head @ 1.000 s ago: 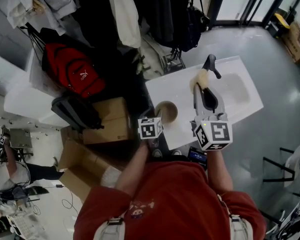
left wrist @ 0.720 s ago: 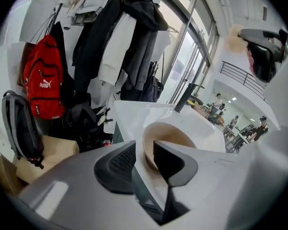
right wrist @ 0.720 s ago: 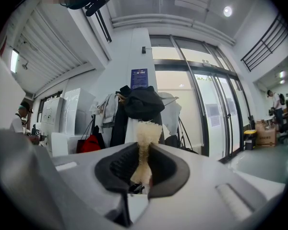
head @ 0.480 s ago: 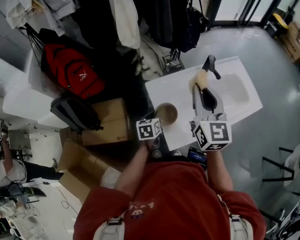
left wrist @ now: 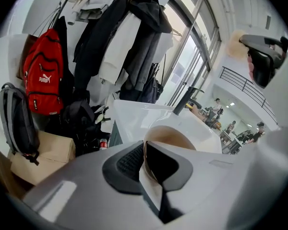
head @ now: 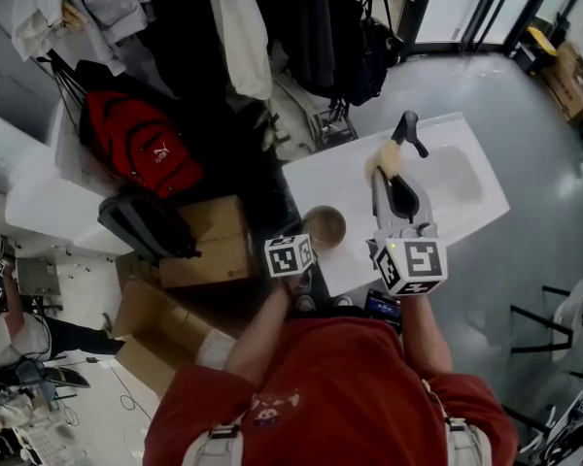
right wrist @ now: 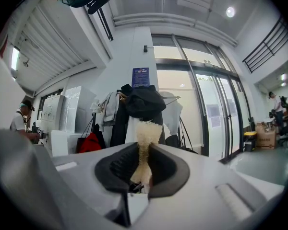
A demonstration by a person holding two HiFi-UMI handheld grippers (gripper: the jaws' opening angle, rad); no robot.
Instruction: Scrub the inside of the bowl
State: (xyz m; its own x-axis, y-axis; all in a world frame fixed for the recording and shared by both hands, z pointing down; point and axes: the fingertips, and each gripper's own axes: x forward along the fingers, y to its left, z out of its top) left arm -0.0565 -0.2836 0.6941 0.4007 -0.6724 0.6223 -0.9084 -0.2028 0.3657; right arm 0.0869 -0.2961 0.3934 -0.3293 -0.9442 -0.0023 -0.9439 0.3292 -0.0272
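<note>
Pinches the near rim of the brown bowl in the left gripper, jaws just drawn in narrow onto it. Stands upright at 8 o'clock on the white counter. Clamps a pale sponge in the right gripper, at 1 o'clock from the bowl, apart from it.

dim head view; bright window glare; fisheye edges, perhaps soft.
</note>
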